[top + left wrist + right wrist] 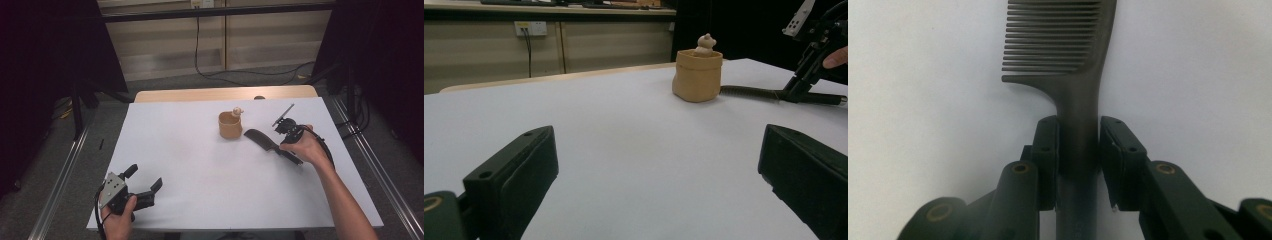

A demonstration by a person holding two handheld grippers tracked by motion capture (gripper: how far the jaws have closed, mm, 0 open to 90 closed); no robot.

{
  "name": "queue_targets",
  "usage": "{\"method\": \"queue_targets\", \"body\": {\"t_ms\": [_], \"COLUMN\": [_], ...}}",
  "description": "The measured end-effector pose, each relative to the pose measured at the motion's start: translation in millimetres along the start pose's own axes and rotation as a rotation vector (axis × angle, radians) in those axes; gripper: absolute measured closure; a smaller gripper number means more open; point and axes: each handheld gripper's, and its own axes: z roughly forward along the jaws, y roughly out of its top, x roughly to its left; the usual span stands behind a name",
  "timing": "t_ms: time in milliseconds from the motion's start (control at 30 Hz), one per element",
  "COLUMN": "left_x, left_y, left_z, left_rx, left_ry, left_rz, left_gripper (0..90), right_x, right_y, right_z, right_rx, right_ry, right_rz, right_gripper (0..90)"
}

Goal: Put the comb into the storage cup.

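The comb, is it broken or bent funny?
No, the comb looks whole: its teeth are even and its handle straight. It lies flat on the white table beside the tan pot, with the right gripper shut on its handle. Nothing stands out.

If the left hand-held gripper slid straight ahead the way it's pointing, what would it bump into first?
Probably nothing soon. The left hand-held gripper is open, with bare white table ahead. Farther on, the tan pouch and the dark comb sit slightly to the right, so it might pass beside them; depth is hard to judge.
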Motion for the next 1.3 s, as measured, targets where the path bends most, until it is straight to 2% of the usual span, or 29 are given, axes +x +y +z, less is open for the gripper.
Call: {"method": "queue_targets", "body": {"t_ms": [67,167,767,967,1167,1300], "left_x": [0.7,0.8,1.6,1.2,1.9,0.9], "left_y": [0.2,0.1,-0.1,-0.1,-0.2,-0.1], "left_z": [-0.6,-0.6,-0.8,-0.6,-0.8,-0.4], "left_rx": [0.004,0.004,0.005,0.005,0.007,0.005], "left_ry": [0.001,-0.001,0.002,0.011,0.009,0.01], "left_rz": [0.01,0.01,0.006,0.008,0.009,0.007], "left_gripper": [2.9,2.8,2.8,2.9,2.8,2.9], "right_x": [0.7,-0.2,-1.8,2.0,-2.0,-3.8], "right_y": [0.4,0.5,-0.8,-3.2,-10.4,-13.5], "right_z": [0.0,0.0,-2.4,-10.4,-18.6,-20.6], "right_rx": [0.003,0.001,-0.007,-0.038,-0.094,-0.108], "right_ry": [-0.003,-0.002,0.011,-0.009,-0.009,-0.01], "right_rz": [0.003,0.007,0.032,0.017,0.05,0.076], "right_gripper": [70.8,73.0,73.4,73.4,73.4,73.4]}}
